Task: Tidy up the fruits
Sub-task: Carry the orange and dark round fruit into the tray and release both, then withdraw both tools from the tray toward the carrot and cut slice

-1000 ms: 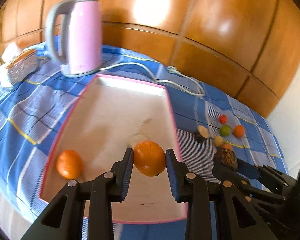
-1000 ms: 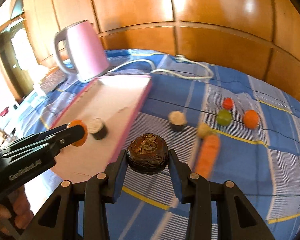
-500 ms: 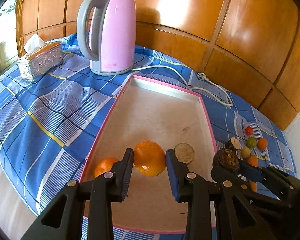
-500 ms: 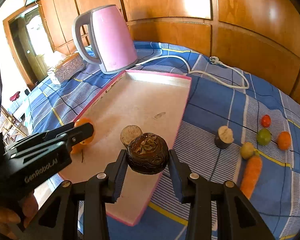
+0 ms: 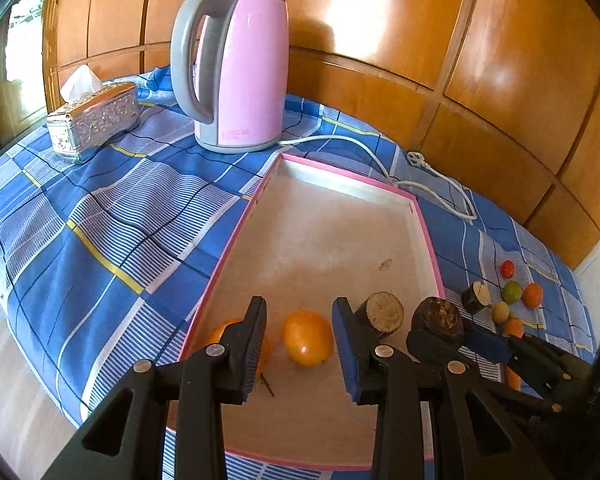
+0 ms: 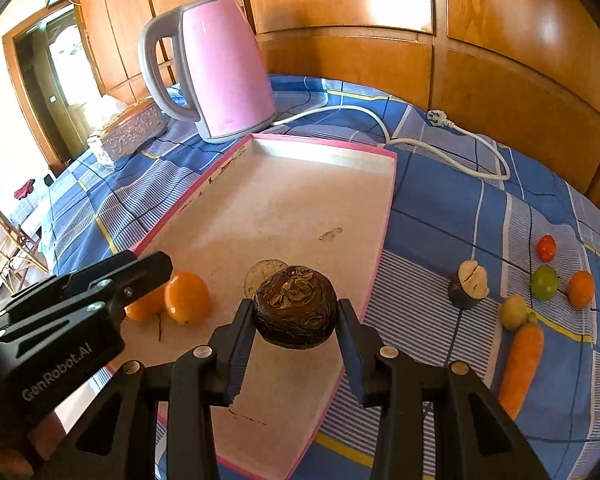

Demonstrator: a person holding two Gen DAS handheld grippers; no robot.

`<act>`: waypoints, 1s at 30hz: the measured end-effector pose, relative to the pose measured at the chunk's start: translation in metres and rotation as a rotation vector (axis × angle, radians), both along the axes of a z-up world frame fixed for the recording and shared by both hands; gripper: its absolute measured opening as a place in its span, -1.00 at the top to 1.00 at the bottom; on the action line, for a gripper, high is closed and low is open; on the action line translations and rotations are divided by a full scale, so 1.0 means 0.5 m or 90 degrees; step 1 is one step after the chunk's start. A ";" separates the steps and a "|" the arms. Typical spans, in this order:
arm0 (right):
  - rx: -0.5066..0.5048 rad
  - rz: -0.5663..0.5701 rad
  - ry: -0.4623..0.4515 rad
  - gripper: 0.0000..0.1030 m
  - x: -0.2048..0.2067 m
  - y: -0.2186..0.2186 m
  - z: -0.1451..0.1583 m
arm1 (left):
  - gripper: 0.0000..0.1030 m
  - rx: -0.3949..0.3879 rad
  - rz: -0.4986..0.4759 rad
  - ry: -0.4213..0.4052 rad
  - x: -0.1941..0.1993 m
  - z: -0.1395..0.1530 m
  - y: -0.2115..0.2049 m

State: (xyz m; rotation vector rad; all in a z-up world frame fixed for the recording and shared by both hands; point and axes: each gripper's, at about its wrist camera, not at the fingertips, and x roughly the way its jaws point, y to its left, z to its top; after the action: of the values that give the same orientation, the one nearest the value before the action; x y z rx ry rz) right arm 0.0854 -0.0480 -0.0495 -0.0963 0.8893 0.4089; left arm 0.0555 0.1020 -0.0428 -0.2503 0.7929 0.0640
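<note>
A pink-rimmed tray (image 5: 428, 236) lies on the blue checked cloth (image 5: 112, 220) of the worktop; it is the landmark here. Behind its far left corner stands a pink kettle (image 5: 240, 68), with a silver tissue box (image 5: 94, 120) further left. At the tray's near left end lie two oranges: one (image 5: 224, 332) partly hidden behind a finger, the other (image 5: 308, 338) resting on the tray floor between the jaws of the left gripper (image 5: 300, 344), which stand apart from it on both sides. Right of them a brown cut-faced fruit (image 5: 384, 314) lies in the tray. The right gripper (image 6: 296, 316) holds a dark wrinkled fruit (image 6: 296, 306) clamped above the tray's near right part. Right of the tray, on the cloth, lie a carrot (image 6: 520, 364) and several small fruits (image 6: 544, 282).
</note>
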 end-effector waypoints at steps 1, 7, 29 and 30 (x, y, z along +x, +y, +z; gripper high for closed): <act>0.001 0.000 0.001 0.20 0.000 0.000 0.000 | 0.32 0.000 0.001 0.000 -0.001 0.000 0.001; 0.007 -0.010 0.004 0.19 -0.004 -0.006 -0.001 | 0.26 0.000 0.005 0.005 -0.006 0.000 0.002; 0.028 -0.068 -0.041 0.14 -0.053 -0.065 0.035 | 0.24 0.016 -0.013 -0.033 -0.043 0.046 -0.028; 0.029 -0.074 -0.043 0.14 -0.055 -0.072 0.037 | 0.24 0.017 -0.017 -0.036 -0.045 0.050 -0.033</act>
State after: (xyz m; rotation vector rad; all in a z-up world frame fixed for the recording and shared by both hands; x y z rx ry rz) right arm 0.0581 -0.0839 -0.0312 -0.0170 0.8142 0.3154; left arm 0.0329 0.0856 -0.0179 -0.2153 0.7387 0.0424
